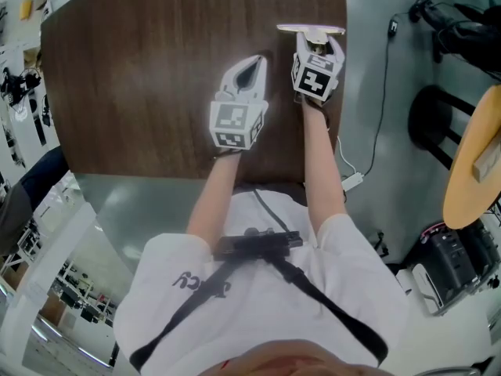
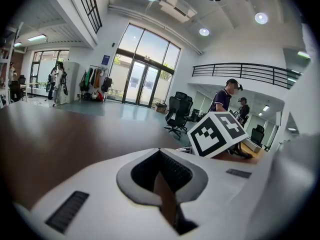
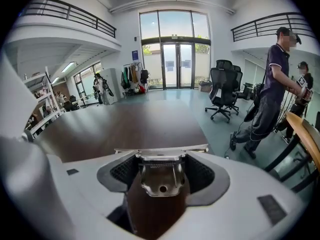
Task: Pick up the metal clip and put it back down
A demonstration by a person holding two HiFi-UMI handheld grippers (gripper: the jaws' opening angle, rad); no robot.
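Observation:
The metal clip lies at the far right of the dark wood table, its long flat bar crosswise. My right gripper reaches it from the near side. In the right gripper view the clip's shiny handle sits between the ribbed pads, which press on both its sides, so the right gripper is shut on it. Whether the clip is off the table I cannot tell. My left gripper rests to the left, tips together, holding nothing. Its jaws meet in the left gripper view.
The table's right edge runs just beside the clip. A cable and white adapter lie on the floor. A yellow round table stands at the right. A person and office chairs are beyond the table.

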